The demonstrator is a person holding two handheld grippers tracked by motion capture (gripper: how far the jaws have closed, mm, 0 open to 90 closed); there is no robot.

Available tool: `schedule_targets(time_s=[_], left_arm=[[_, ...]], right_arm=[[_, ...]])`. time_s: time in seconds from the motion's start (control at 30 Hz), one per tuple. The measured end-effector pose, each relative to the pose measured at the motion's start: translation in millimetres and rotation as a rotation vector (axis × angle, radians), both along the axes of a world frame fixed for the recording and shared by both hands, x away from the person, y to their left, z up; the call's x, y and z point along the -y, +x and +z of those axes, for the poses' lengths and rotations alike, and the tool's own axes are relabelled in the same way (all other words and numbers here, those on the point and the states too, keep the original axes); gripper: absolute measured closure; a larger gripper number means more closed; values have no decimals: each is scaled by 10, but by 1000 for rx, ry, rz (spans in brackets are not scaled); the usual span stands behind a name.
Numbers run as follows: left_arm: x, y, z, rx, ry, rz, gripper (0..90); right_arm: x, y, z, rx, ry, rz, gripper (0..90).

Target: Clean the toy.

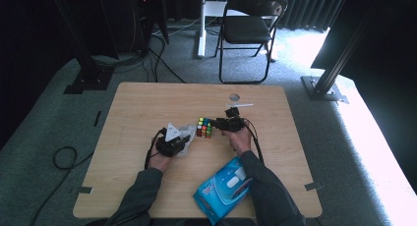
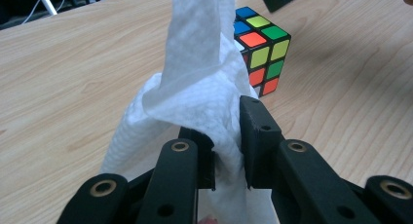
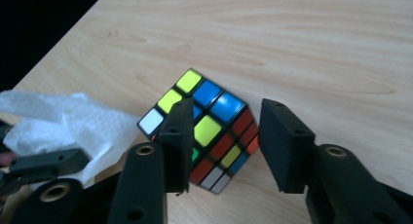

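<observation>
A scrambled colour cube (image 1: 204,127) (image 2: 260,53) (image 3: 204,131) rests on the wooden table (image 1: 147,103) near its middle. My left gripper (image 1: 183,140) (image 2: 227,136) is shut on a crumpled white tissue (image 1: 187,132) (image 2: 195,78) (image 3: 58,121), which rises above its jaws just left of the cube. My right gripper (image 1: 216,124) (image 3: 228,109) hovers at the cube's right side, jaws apart. In the right gripper view the cube lies beyond and between them, and the pads do not press on it.
A blue packet of wipes (image 1: 223,189) lies at the table's near edge under the right forearm. A small round grey mark (image 1: 234,97) and a white strip (image 1: 239,105) lie behind the cube. A folding chair (image 1: 248,24) stands beyond the table.
</observation>
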State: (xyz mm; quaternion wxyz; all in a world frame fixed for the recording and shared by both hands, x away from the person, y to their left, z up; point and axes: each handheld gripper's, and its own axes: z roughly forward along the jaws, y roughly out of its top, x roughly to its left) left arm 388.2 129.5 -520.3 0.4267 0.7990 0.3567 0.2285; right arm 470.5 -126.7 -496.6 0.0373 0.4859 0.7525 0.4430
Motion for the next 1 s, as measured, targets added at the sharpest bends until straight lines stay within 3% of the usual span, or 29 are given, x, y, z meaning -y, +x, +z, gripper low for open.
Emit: schedule_targets(time_s=[0.13,0.37,0.77,1.0], left_arm=[[45,75,-6,-15,9,17,771],[155,162,-25,-37,26,4,764],[300,120,-46,-33,58,-75,761],[316,101,-50,-29,64,-77,760]], right_arm=[[-30,14,-46,-11,-1,17,545],[-44,54,-79,-24,17,18,549],[-67,62,-83,-16,9,29,610],[-47,61,-80,-33,32,18,697]])
